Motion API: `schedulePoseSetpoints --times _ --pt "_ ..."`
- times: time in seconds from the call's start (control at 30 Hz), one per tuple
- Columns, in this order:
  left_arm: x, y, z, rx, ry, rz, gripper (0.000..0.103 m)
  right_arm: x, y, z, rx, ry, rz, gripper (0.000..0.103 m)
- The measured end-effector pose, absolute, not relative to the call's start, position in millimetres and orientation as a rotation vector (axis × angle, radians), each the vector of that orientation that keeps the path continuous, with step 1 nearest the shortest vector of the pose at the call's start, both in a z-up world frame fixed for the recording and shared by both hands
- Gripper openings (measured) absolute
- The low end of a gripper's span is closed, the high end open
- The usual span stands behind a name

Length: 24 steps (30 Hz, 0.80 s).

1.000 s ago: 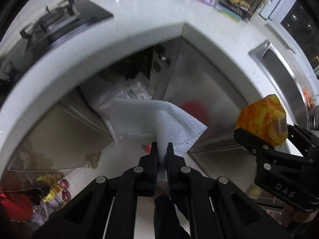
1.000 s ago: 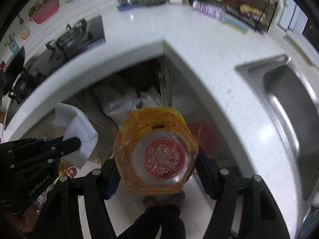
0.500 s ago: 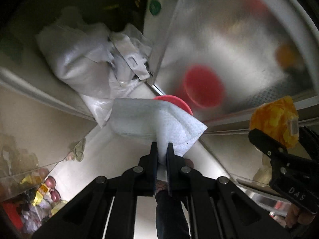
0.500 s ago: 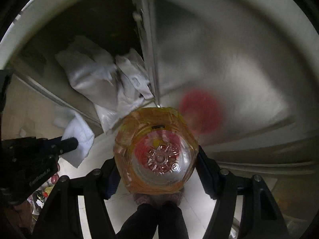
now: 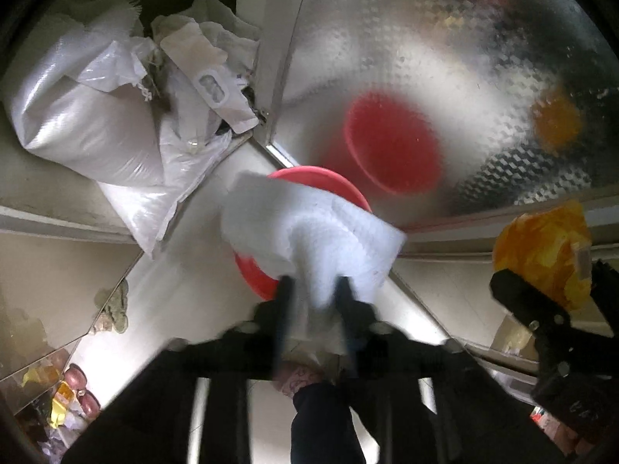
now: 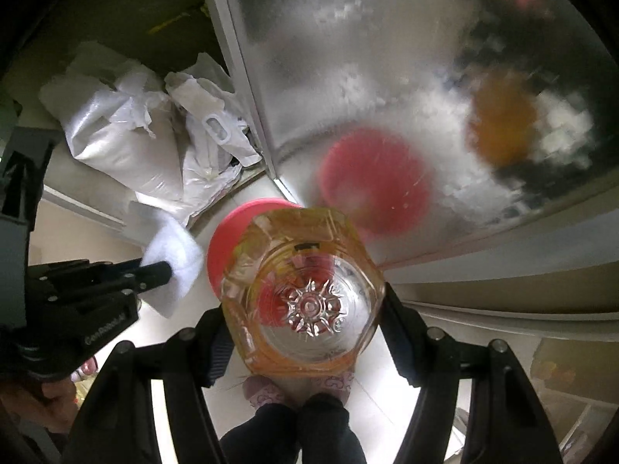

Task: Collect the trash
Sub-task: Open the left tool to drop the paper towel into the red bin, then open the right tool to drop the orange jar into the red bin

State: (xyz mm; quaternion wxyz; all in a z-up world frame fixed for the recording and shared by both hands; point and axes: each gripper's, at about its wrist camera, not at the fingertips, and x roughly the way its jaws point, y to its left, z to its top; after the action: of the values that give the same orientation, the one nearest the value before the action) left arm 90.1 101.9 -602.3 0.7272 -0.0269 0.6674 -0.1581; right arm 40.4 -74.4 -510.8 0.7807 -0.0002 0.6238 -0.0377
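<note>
Left claw (image 5: 312,290): we point it steeply downward; its jaws have just been opening and now stand apart, a white paper towel (image 5: 309,232) loose between them. Right claw (image 6: 305,301): we point it steeply downward too, jaws spread wide and clamped on the sides of an orange-labelled glass jar (image 6: 303,290). Our slippered feet (image 6: 298,388) show below.
</note>
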Motion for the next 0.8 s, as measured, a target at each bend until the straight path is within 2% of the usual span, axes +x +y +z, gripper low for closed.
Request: schedulePoseSetpoints --times 0.03,0.1,0.37,0.47,0.53,0.6,0.7,0.77,0.8 --pt "91.4 101.5 -602.6 -0.05 1.466 -0.352 0.042 38.7 -74.9 -511.5 -0.001 1.351 -0.083 0.065" --pt "92.8 100.4 -602.6 -0.02 1.463 -0.349 0.049 39.5 -73.8 -513.2 0.007 1.355 -0.086 0.065" --pt "92.8 113.7 -591.4 0.0 1.46 -0.376 0.049 39.0 -67.6 -510.7 0.018 1.367 -0.074 0.065" --pt "95.4 124.2 -589.8 -0.045 1.451 -0.362 0.055 42.1 -61.5 -510.1 0.001 1.363 -0.058 0.065" --pt "97.2 131.2 -591.9 -0.073 1.45 -0.346 0.07 43.7 -58.5 -509.8 -0.008 1.362 -0.046 0.065" --pt "97.2 136.1 -592.7 -0.086 1.436 -0.323 0.08 44.8 -56.1 -510.3 -0.016 1.363 -0.033 0.065" --pt "95.2 143.6 -598.0 -0.099 1.427 -0.3 0.084 46.3 -50.6 -515.4 -0.034 1.366 -0.012 0.065" --pt "94.1 146.2 -601.2 -0.085 1.422 -0.278 0.092 47.0 -48.2 -519.1 -0.042 1.368 -0.001 0.065" --pt "92.9 148.0 -602.9 -0.074 1.421 -0.269 0.099 47.1 -47.3 -520.4 -0.047 1.368 0.003 0.065"
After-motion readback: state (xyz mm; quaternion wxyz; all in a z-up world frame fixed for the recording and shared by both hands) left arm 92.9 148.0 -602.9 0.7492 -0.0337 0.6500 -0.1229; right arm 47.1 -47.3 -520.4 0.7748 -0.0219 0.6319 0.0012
